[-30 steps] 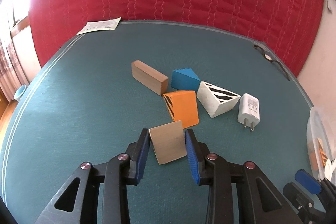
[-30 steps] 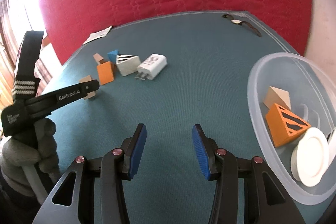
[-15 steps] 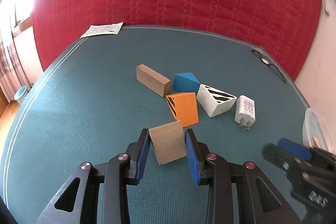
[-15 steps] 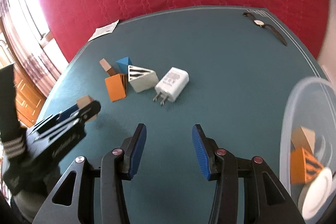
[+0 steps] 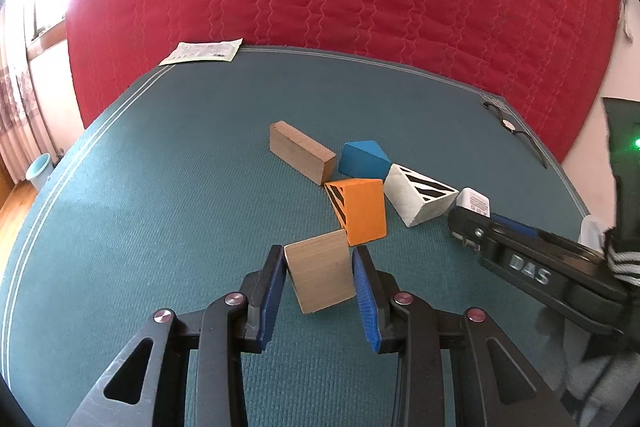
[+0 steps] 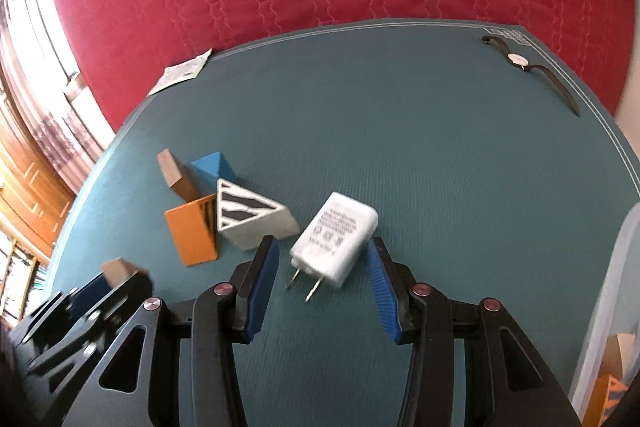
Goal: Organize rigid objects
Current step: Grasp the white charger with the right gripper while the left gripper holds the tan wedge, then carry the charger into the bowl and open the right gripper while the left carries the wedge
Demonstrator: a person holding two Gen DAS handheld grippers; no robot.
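Nearest, the left hand-held gripper (image 5: 320, 277) pinches a plain wooden block (image 5: 320, 277), light and stiff. The right hand-held gripper (image 6: 322, 267), spread, straddles the white charger (image 6: 335, 239) on the counter (image 6: 400, 147); its smooth, hard flat sides suit gripping.

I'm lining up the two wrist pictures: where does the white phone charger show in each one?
Left wrist: the white charger sits right of centre, mostly hidden behind the right gripper.
Right wrist: the charger lies just below centre, between the open gripper's fingers, prongs toward the camera.
Shared landmark: the white zebra-striped wedge, directly left of the charger in both.
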